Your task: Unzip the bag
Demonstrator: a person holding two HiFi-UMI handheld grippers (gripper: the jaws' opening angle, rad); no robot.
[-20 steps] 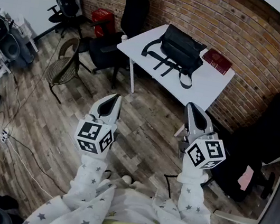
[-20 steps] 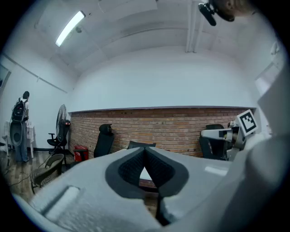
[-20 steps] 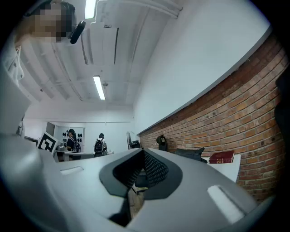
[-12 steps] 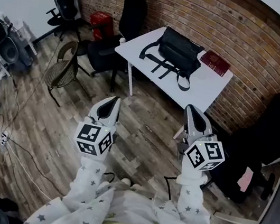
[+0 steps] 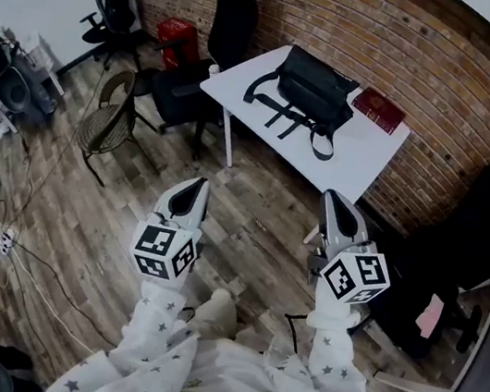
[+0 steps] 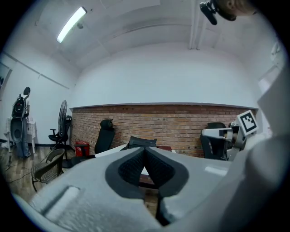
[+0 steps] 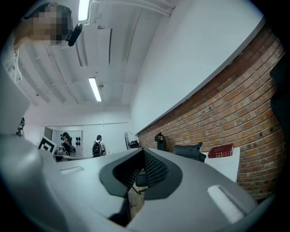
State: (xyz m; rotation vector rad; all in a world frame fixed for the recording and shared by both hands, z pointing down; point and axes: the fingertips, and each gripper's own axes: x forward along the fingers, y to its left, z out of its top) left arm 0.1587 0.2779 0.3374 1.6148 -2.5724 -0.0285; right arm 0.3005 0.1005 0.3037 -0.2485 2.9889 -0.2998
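Brick-walled room, bag [image 5: 315, 90] on the white table [image 5: 365, 155], upper middle. Both left gripper [image 5: 195, 184] and right gripper [image 5: 331, 201] are pressed together, empty, well short of it. Looks like a foot [image 5: 215, 312] just stepped forward, so only approaching.

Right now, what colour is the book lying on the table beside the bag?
The book is dark red; the head view shows it best.

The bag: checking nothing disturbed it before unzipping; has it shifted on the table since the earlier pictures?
No. The bag keeps its place on the white table, still just left of the red book.
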